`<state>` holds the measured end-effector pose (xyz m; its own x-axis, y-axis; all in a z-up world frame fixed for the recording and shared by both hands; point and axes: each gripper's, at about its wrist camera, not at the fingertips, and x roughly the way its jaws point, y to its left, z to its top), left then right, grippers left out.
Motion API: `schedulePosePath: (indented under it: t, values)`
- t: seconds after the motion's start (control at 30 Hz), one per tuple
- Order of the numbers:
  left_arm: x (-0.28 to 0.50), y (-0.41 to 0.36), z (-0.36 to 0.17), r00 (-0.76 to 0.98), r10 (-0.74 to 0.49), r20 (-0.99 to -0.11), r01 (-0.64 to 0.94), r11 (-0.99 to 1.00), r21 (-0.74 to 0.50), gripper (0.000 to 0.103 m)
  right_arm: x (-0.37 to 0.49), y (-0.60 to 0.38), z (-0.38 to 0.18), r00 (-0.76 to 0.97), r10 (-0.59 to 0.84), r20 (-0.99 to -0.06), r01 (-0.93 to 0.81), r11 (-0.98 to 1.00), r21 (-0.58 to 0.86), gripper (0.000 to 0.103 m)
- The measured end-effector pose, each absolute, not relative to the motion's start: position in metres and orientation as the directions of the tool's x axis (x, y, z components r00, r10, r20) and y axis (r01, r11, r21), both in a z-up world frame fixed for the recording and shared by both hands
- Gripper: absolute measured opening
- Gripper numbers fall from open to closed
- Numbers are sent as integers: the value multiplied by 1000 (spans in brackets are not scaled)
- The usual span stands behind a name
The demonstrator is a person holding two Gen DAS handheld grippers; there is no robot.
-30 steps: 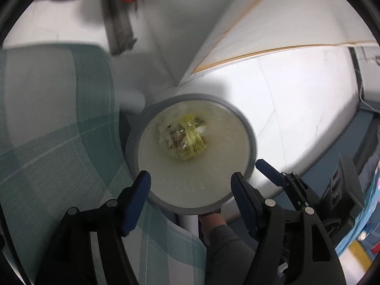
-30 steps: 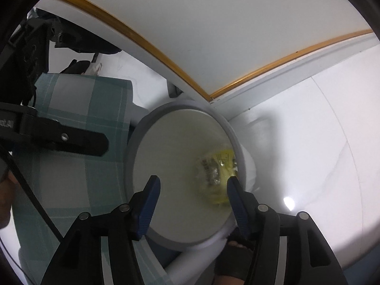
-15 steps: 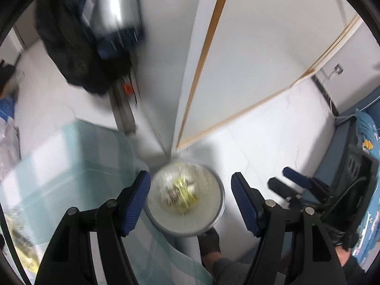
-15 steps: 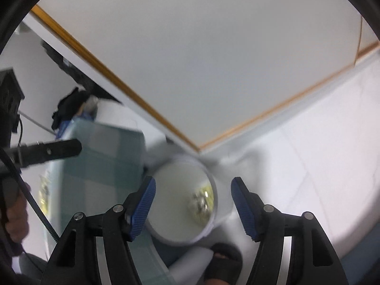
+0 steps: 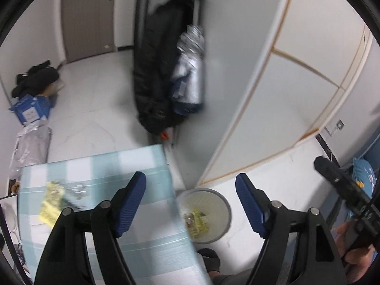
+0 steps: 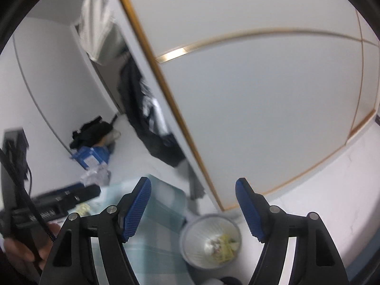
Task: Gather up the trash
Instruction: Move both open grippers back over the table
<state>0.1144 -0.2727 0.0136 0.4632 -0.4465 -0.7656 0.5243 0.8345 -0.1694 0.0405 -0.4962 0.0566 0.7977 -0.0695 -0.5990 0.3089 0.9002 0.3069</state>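
Trash (image 5: 197,220) fills bin (image 5: 225,204) beside checked table (image 5: 142,166)

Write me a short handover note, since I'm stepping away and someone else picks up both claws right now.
Left claw: jaws opening, nothing between them.
Right claw: jaws opening, also empty.
Bin: on the floor beside the checked table, with yellow wrappers and other scraps already inside.
Done: some trash is binned.
Left: a yellow wrapper and small clear bits lie on the table top. Pick those up and drop them in the bin.
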Motion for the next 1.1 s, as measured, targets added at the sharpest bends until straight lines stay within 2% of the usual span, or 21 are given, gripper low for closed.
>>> schedulePosePath:
  t: [0.07,0.13,0.3,0.37,0.53,0.67,0.87,1.1]
  values:
    - [112,-258,22,508,-436,-743,501,851,-157,75,41,-479,70,812,-63,-581,286,909,302,74]
    - [109,-239,33,542,-428,-723,475,866,-157,80,43,-465,77,820,-48,-570,260,919,296,75]
    - [100,-182,50,628,-411,-661,380,903,-200,85,45,-431,95,837,-10,-547,185,947,264,79]
    - [98,-163,51,651,-400,-645,347,913,-215,90,50,-413,99,840,11,-543,150,956,251,81]
    - [98,-126,48,713,-336,-615,282,941,-188,92,63,-367,106,842,65,-536,57,977,208,88]
    - [108,-96,35,739,-300,-603,212,953,-214,94,77,-328,102,835,115,-539,-13,982,190,90]
    - [122,-51,10,750,-252,-611,120,961,-249,94,122,-273,72,776,167,-608,-86,983,160,92]
    - [141,-8,-18,716,-203,-668,11,960,-280,94,182,-234,24,682,191,-706,-163,981,108,92]
